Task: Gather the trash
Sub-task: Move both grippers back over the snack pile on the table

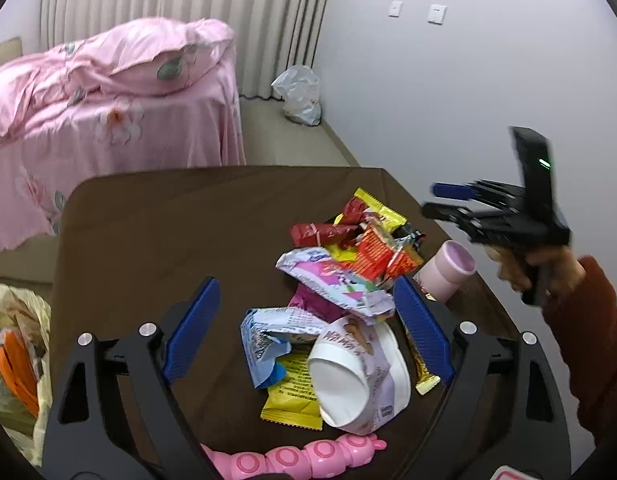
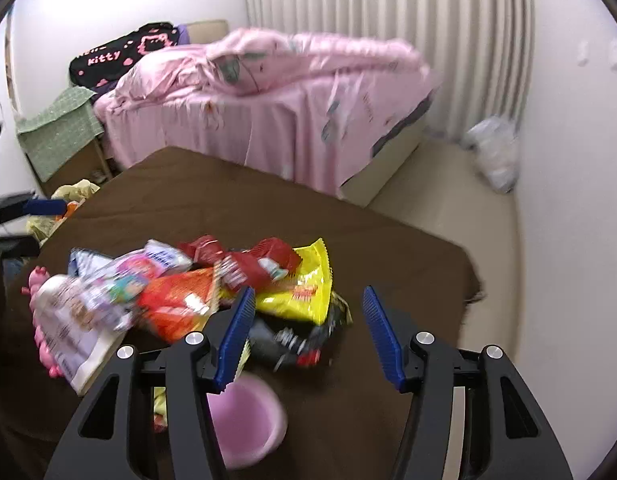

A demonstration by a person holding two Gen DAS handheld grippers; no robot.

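Note:
A pile of snack wrappers [image 1: 348,264] lies on the brown table [image 1: 148,224]: red, yellow, orange and white-pink packets, plus a crushed white paper cup [image 1: 356,384]. My left gripper [image 1: 308,320] is open and empty, its blue pads either side of the near end of the pile, above it. My right gripper [image 2: 308,328] is open and empty over the yellow packet [image 2: 304,296] and a black wrapper [image 2: 296,340]; it also shows in the left wrist view [image 1: 440,200], above the table's right edge. The pile [image 2: 168,292] is blurred in the right wrist view.
A pink cup [image 1: 448,272] lies on its side at the table's right edge, also under my right gripper [image 2: 244,424]. A pink toy [image 1: 292,456] lies at the near edge. A filled bag [image 1: 16,360] stands left of the table. A pink bed [image 1: 108,92] stands behind, a plastic bag [image 1: 300,92] by the wall.

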